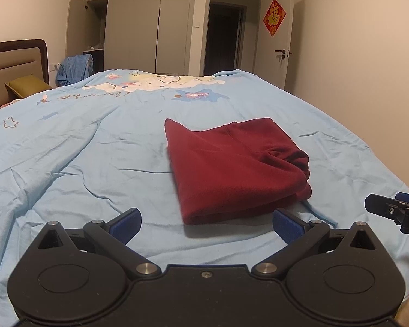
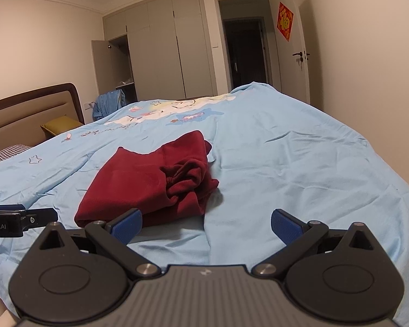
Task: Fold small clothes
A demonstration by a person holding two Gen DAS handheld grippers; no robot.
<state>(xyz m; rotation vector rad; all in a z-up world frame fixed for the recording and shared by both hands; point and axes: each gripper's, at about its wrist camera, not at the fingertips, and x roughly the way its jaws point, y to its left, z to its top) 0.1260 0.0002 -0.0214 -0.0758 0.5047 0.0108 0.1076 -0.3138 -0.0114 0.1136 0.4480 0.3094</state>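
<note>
Dark red fleece garment [image 1: 235, 167] sits folded in compact stack on light blue cartoon-print duvet [image 1: 68, 150], bunched cuff end on right side. Left gripper [image 1: 206, 224] spread wide, holding nothing, hovering just near garment's near edge. Right gripper [image 2: 206, 224] also wide open, empty, garment off to its left. Wardrobe [image 2: 161, 51] at far wall, one door ajar.

garment [image 1: 231, 169]: matt, fleecy red cloth
sheet [image 1: 95, 150]: smooth, creased blue cloth
left gripper [image 1: 206, 224]: matt black plastic, metal pins
</note>
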